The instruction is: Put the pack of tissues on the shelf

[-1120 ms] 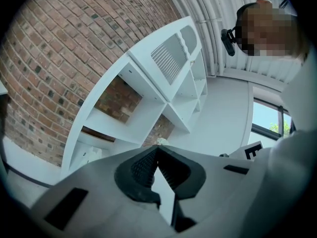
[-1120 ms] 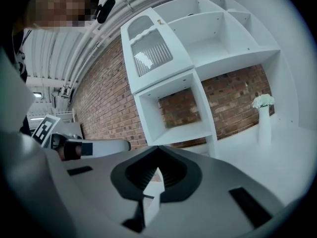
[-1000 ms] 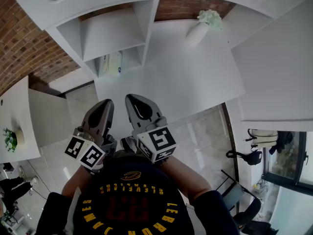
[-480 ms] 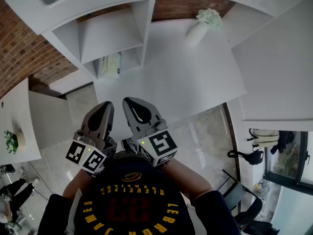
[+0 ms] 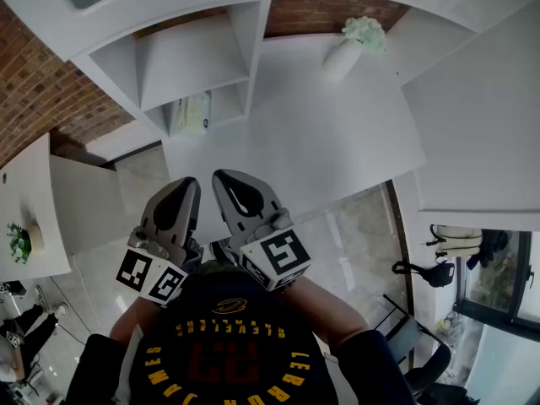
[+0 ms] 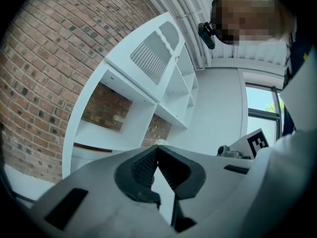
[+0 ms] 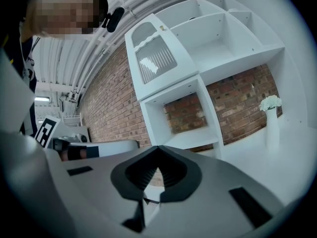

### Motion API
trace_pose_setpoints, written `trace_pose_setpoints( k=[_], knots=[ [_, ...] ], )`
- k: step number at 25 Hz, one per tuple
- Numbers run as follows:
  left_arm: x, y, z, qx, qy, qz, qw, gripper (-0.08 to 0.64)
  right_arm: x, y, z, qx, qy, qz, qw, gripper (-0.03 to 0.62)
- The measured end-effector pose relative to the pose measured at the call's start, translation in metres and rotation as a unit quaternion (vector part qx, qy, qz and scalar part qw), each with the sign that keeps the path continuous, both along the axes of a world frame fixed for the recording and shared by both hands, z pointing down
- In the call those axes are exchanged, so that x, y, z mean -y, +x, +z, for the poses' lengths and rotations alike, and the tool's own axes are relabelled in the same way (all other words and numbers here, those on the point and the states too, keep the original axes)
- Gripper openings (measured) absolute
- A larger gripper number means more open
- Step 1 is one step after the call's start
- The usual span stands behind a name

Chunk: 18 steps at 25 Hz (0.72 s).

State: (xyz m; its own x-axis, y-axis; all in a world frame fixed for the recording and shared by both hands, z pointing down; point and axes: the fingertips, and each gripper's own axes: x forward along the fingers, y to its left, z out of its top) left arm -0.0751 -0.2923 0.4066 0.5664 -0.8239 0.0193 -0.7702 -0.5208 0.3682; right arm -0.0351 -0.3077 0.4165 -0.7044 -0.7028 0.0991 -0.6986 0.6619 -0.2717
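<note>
Shelf: white open-cubby shelf unit (image 5: 198, 53), at the white tabletop's (image 5: 329, 150) far-left corner.
Left gripper (image 5: 187, 184): fingers pressed together, empty.
Right gripper (image 5: 221, 178): likewise.
Tissues: pale soft pack of tissues (image 5: 196, 112), lower cubby, near its front edge.
Risk: a stray nudge could probably topple it out.

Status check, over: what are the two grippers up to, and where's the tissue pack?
Left gripper shut, empty. Right gripper shut, empty. Pack of tissues sits in the shelf's lower compartment. Nothing in the way; vase stands off right.
</note>
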Motion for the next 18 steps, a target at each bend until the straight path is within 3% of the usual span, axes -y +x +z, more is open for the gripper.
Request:
trace_pose_setpoints(
  k=[18],
  knots=[
    [-0.0001,0.0104,0.0007,0.022,0.008,0.004,0.9997,0.003,-0.0010,0.0064,0.0028,0.003,-0.001,-0.003,1.000,-0.002]
  ],
)
